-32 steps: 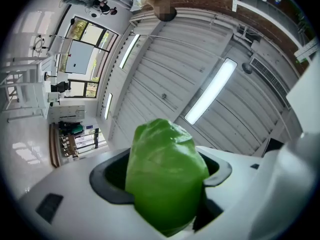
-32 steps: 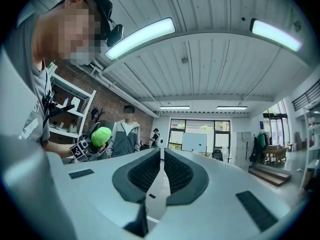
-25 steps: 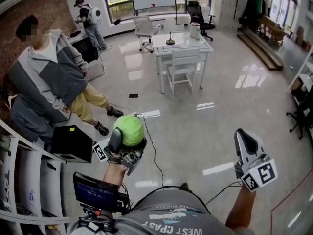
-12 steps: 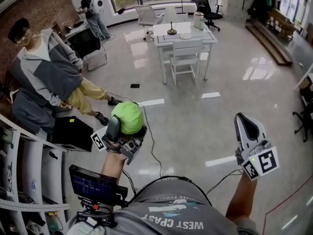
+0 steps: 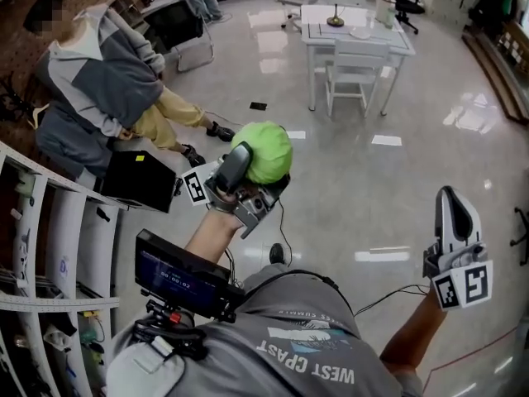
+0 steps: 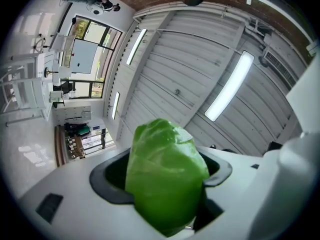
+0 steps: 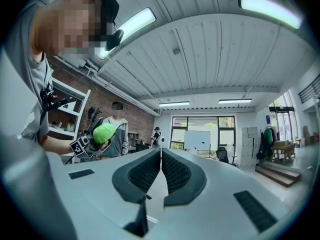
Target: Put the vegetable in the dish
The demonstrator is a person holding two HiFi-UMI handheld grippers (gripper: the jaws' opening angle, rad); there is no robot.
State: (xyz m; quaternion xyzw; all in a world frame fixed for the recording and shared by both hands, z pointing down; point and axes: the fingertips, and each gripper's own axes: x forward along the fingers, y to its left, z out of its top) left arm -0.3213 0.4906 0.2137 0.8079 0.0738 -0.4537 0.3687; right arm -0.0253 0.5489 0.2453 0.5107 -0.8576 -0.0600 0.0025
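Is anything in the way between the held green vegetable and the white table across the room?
Nothing visible blocks it. The left gripper holds the green vegetable above bare floor; the white table lies ahead, with only a white chair at its near side. What looks like a dish sits on top.

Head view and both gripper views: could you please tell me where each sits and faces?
Head view: on the person's head, steeply down at the floor; both forearms, left gripper, right gripper.
Left gripper view: on the left gripper, tilted up at the ceiling; jaws clamp the vegetable.
Right gripper view: on the right gripper, level across the room; closed, empty jaws show.
Shared: the vegetable, all three.
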